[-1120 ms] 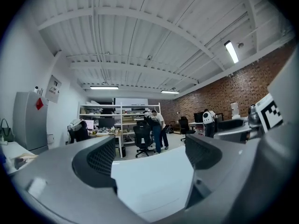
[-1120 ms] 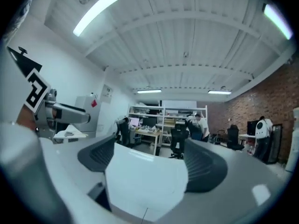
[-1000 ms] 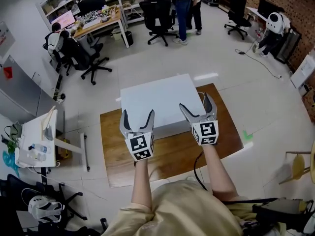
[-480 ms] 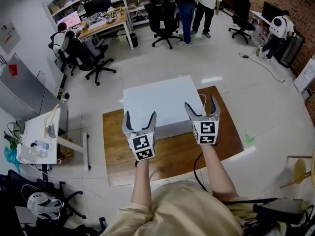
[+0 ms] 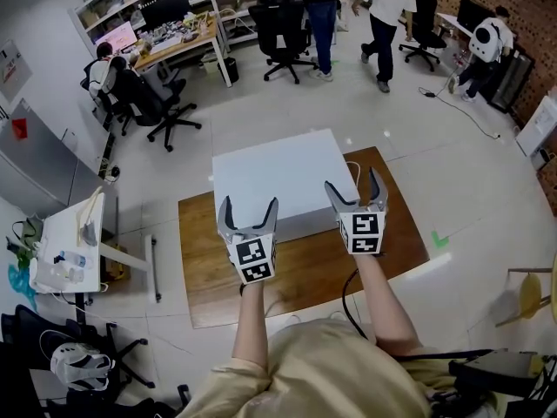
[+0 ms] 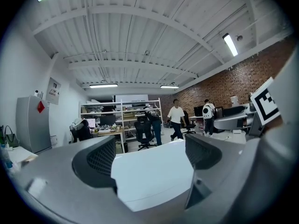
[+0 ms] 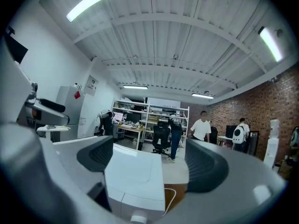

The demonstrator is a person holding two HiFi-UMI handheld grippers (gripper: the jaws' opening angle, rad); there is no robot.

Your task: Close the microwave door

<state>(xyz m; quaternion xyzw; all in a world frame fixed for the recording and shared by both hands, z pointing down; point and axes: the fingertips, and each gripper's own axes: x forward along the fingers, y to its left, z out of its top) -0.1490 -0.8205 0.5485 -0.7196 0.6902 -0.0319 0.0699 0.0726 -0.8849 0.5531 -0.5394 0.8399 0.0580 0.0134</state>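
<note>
Since the earlier frames little has shifted. Both claws hang much where they were, and a person in a white shirt [image 5: 387,3] has walked on across the far floor. The wooden surface [image 5: 305,277] carries the white microwave [image 5: 278,177] at its far side. The left claw [image 5: 248,203] and right claw [image 5: 354,183] are both spread and empty, held at the microwave's near front. We see no door swung out, and the front looks flush. Risk: a hard push could slide the box back, or a jaw tip could snag the knob [image 7: 138,218].
</note>
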